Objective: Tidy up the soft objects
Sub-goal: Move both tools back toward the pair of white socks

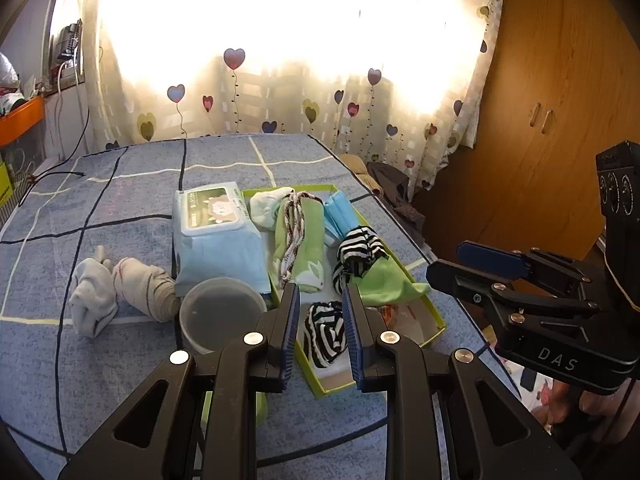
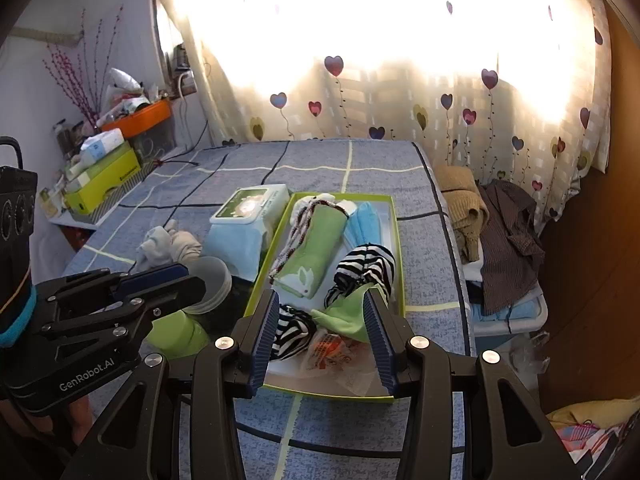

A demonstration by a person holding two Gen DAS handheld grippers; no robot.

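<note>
A shallow lime-green cardboard tray point(image 2: 394, 248) is sitting on the blue checked bedspread point(image 2: 352, 160), holding a rolled green cloth point(image 2: 316, 240), black-and-white striped socks point(image 2: 366, 266), a loose green fabric piece point(image 2: 344, 320) and folded blue cloth point(image 2: 370, 220). The left gripper point(image 1: 320, 308) is hovering over the tray's near end, jaws parted and gripping nothing. The right gripper point(image 2: 322, 320) is hanging likewise, jaws wide apart and empty. A bundle of pale grey socks point(image 1: 120, 292) is lying beside a blue wet-wipes pack point(image 1: 218, 236).

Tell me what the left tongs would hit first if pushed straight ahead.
Probably the striped cloth at the near end of the green tray: it sits right between the open left tongs. Depth is unclear; the tips may already be over it.
</note>
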